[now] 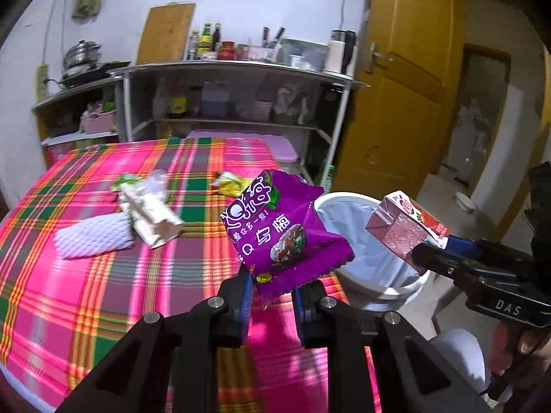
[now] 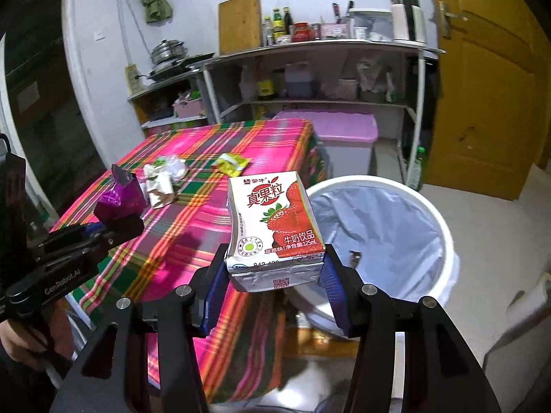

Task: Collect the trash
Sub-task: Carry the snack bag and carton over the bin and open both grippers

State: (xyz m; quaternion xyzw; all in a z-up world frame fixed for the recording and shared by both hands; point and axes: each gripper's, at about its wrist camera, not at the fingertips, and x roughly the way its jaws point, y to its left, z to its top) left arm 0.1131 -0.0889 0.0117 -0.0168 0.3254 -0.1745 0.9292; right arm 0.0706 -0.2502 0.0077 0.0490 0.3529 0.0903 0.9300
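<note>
Left wrist view: your left gripper (image 1: 272, 287) has its jaws pinching the bottom edge of the purple snack wrapper (image 1: 284, 227), held above the desk's (image 1: 86, 292) right edge, beside the lined trash bin (image 1: 358, 237). A foam sleeve (image 1: 91, 235) and crushed carton (image 1: 151, 216) lie mid-desk.

Right wrist view: your right gripper (image 2: 275, 278) has its jaws pinching the strawberry milk carton (image 2: 273, 220), upright, just left of the bin. A yellow wrapper (image 2: 232, 163) lies near the desk's far edge.

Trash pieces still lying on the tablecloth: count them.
3, perhaps more hidden: white foam net nearest, crumpled wrapper pile touching it, yellow wrapper farther right. The pile may hold several pieces.
</note>
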